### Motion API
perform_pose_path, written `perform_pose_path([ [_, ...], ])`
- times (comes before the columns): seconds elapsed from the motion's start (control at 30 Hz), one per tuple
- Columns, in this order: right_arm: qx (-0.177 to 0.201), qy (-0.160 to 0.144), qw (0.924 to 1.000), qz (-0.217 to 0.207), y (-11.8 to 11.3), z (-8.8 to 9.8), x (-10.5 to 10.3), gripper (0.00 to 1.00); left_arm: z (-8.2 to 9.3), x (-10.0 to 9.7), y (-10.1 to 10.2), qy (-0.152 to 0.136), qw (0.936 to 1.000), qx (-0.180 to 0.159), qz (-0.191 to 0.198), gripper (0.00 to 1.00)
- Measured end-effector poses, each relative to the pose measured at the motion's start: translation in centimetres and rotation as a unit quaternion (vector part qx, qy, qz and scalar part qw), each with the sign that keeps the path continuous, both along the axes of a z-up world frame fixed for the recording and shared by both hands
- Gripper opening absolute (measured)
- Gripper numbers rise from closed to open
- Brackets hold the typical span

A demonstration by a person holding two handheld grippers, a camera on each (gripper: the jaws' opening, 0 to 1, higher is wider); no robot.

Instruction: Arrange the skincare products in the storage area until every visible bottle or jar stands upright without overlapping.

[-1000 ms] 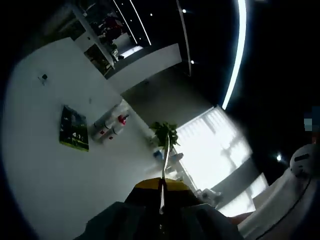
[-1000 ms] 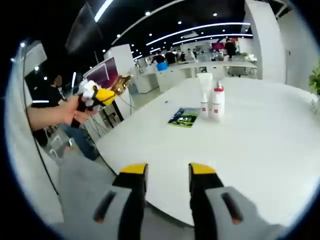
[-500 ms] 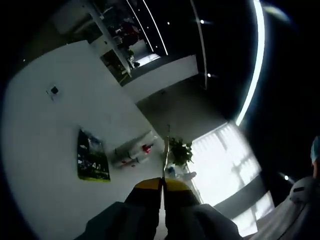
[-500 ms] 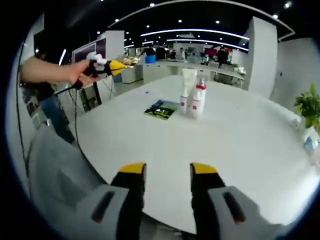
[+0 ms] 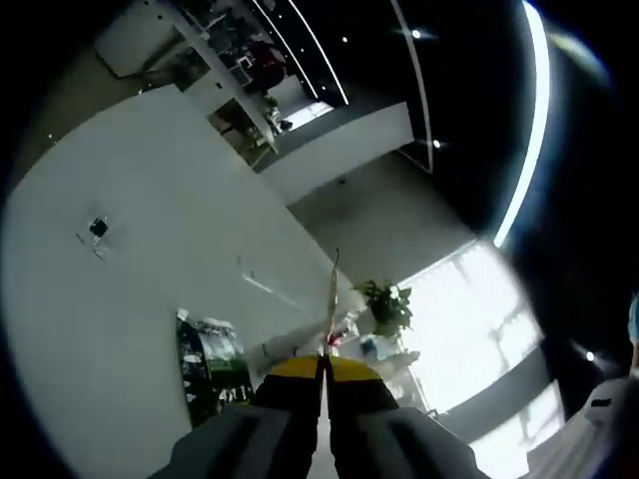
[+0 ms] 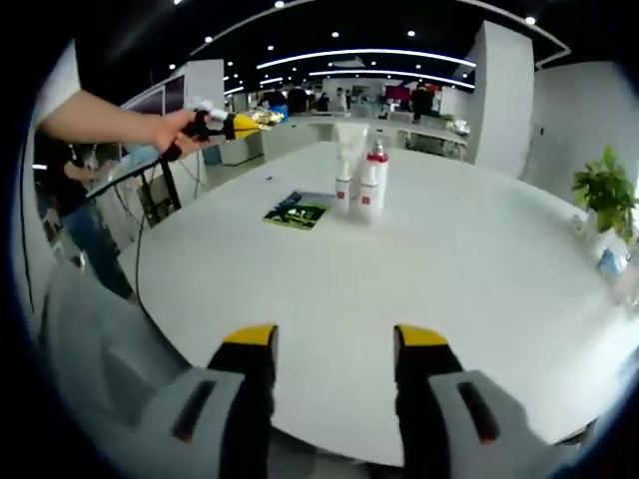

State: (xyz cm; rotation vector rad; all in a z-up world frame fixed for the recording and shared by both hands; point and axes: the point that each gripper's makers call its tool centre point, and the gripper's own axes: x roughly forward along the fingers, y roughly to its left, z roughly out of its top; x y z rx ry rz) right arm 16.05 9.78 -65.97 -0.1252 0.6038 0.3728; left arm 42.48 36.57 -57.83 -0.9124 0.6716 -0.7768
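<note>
Presently, both tools are held off the round white table (image 6: 439, 259) and nothing is gripped. In the right gripper view, the right gripper (image 6: 337, 344) rises from six o'clock with its yellow-tipped jaws parted and empty above the near table edge; it is judged to be held spread so that it is ready for a bottle. The task's things, a white squeeze tube standing on its cap (image 6: 348, 165) and a white pump bottle with a red top (image 6: 372, 180), are seen at about twelve o'clock from that gripper, well apart from it, near the middle of the table. They stand upright and just beside each other; whether they touch cannot be told. A flat dark green printed leaflet (image 6: 297, 210) lies on the table at about nine o'clock from the pair, near but apart. The left gripper (image 6: 240, 125), held in a person's hand (image 6: 170, 130), is seen at about ten o'clock in the air beyond the far-left table edge. In the left gripper view, the left gripper (image 5: 322, 364) has its yellow-tipped jaws pressed together with nothing between them, and the view is strongly rolled; the leaflet (image 5: 212, 359) lies at about nine o'clock of the jaw tips, and the bottles are largely hidden behind them. A potted green plant (image 6: 602, 190) stands at the table's far edge at about two o'clock. Both products are judged already upright, so little is judged to remain.
</note>
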Motion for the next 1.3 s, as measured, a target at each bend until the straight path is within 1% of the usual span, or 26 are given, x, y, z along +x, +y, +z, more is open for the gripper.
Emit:
perform_pose_path([
  [0.03, 0.001, 0.001, 1.0000, -0.009, -0.3, 0.0, 0.1, 0.50, -0.6, 0.3, 0.0, 0.005, 1.0000, 0.007, -0.004, 0.01],
  [0.07, 0.007, 0.003, 0.9998, -0.019, -0.6, 0.0, 0.3, 0.50, -1.5, 0.6, 0.1, 0.012, 0.9996, 0.022, -0.008, 0.01],
  [0.1, 0.010, 0.003, 0.9996, -0.027, -1.0, 0.0, 0.4, 0.50, -2.3, 0.8, -0.1, 0.026, 0.9993, 0.026, -0.012, 0.01],
  [0.23, 0.015, 0.005, 0.9993, -0.035, -1.1, -0.1, 0.5, 0.51, -3.0, 1.6, -0.2, 0.030, 0.9993, 0.020, -0.011, 0.01],
  [0.27, 0.014, 0.006, 0.9993, -0.035, -1.1, -0.2, 0.4, 0.51, -3.3, 2.0, -0.1, 0.040, 0.9992, 0.009, -0.006, 0.01],
  [0.3, 0.013, 0.006, 0.9993, -0.034, -1.0, -0.2, 0.4, 0.51, -3.6, 2.2, 0.0, 0.039, 0.9991, 0.012, -0.005, 0.01],
  [0.47, 0.021, 0.010, 0.9988, -0.043, -1.2, -0.3, 0.5, 0.51, -5.9, 2.9, 0.7, 0.061, 0.9980, 0.015, 0.001, 0.01],
  [0.5, 0.021, 0.011, 0.9988, -0.043, -1.2, -0.3, 0.5, 0.51, -6.1, 3.1, 0.8, 0.064, 0.9979, 0.014, 0.002, 0.01],
  [0.57, 0.021, 0.015, 0.9987, -0.044, -1.2, -0.5, 0.5, 0.51, -7.4, 3.5, 1.4, 0.083, 0.9964, 0.011, 0.012, 0.01],
  [0.63, 0.023, 0.020, 0.9984, -0.047, -1.3, -0.6, 0.6, 0.51, -8.4, 3.8, 1.8, 0.094, 0.9953, 0.010, 0.019, 0.01],
  [0.7, 0.023, 0.028, 0.9981, -0.050, -1.4, -0.9, 0.6, 0.51, -9.5, 3.7, 1.9, 0.112, 0.9935, 0.016, 0.016, 0.01],
  [0.73, 0.023, 0.027, 0.9980, -0.051, -1.4, -0.8, 0.6, 0.51, -10.1, 3.5, 1.9, 0.121, 0.9923, 0.021, 0.013, 0.01],
  [0.83, 0.027, 0.029, 0.9974, -0.061, -1.7, -0.8, 0.7, 0.51, -11.4, 3.6, 1.7, 0.129, 0.9913, 0.025, 0.008, 0.01],
  [0.97, 0.027, 0.030, 0.9972, -0.063, -1.7, -0.9, 0.8, 0.51, -12.7, 3.9, 1.6, 0.148, 0.9887, 0.015, 0.020, 0.01],
  [1.03, 0.024, 0.031, 0.9974, -0.061, -1.7, -0.9, 0.8, 0.51, -13.3, 3.8, 1.6, 0.159, 0.9870, 0.013, 0.018, 0.01],
  [1.1, 0.020, 0.033, 0.9975, -0.059, -1.7, -1.0, 0.7, 0.51, -13.9, 3.7, 1.8, 0.163, 0.9862, 0.020, 0.020, 0.01],
  [1.17, 0.020, 0.032, 0.9975, -0.059, -1.7, -1.0, 0.7, 0.51, -14.6, 3.5, 2.0, 0.174, 0.9843, 0.018, 0.023, 0.01],
  [1.2, 0.019, 0.033, 0.9975, -0.060, -1.7, -1.1, 0.8, 0.51, -15.0, 3.5, 2.3, 0.181, 0.9828, 0.018, 0.031, 0.01],
  [1.3, 0.017, 0.034, 0.9975, -0.060, -1.7, -1.1, 0.7, 0.51, -15.8, 3.4, 2.7, 0.192, 0.9805, 0.020, 0.037, 0.01],
])
